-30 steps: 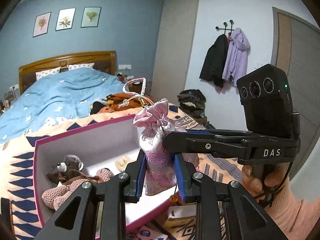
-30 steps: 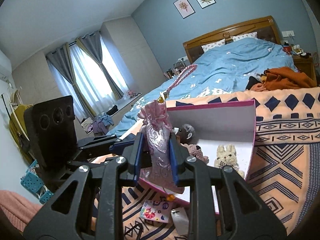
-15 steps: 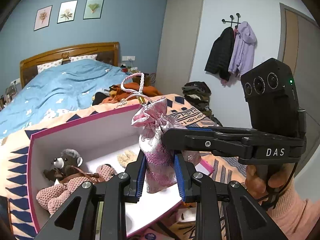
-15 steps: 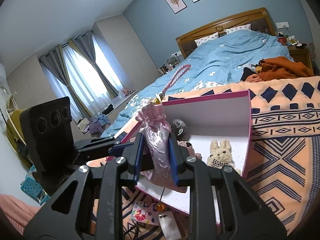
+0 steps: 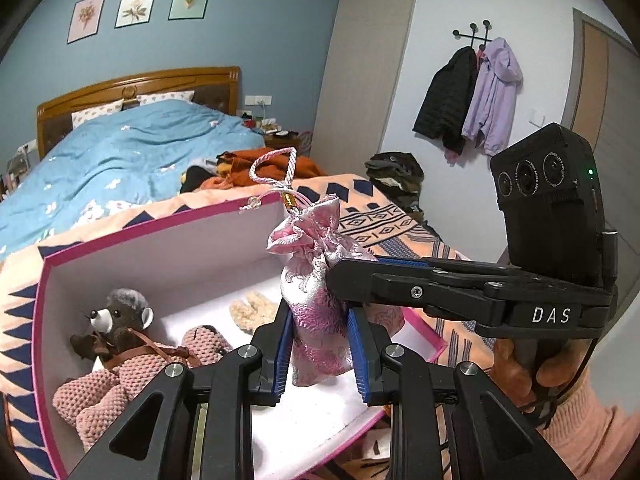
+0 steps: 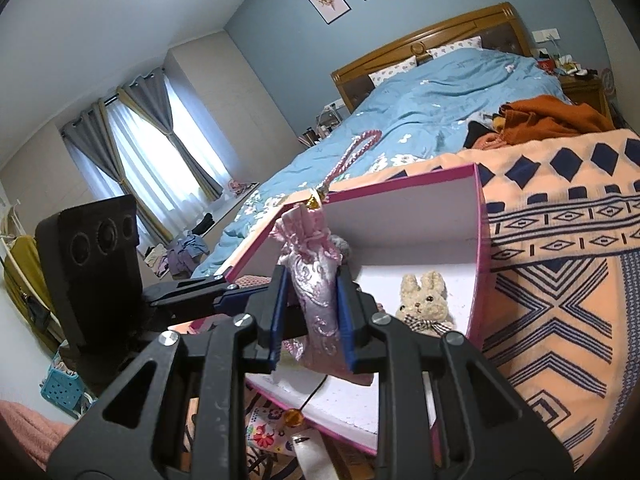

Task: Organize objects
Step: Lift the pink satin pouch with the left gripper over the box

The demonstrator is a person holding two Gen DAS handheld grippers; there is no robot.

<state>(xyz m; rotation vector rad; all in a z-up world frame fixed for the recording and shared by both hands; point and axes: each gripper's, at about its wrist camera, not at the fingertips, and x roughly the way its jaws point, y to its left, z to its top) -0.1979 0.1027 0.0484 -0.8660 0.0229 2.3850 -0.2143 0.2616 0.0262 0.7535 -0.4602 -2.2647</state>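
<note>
pink-rimmed open cardboard box [image 5: 160, 248] lies on the patterned orange blanket [image 6: 560, 280] | in box: brown knitted-suit plush bear [image 5: 116, 340] at its left end, cream plush rabbit [image 6: 424, 300] at its right end | pink brocade drawstring pouch [image 5: 316, 320] above box's front edge | blue-quilted wooden bed [image 5: 120, 152] behind box

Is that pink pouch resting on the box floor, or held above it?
Cannot tell. In both wrist views the pink pouch sits pinched in both tools, but they hide its bottom and the box floor beneath.
</note>
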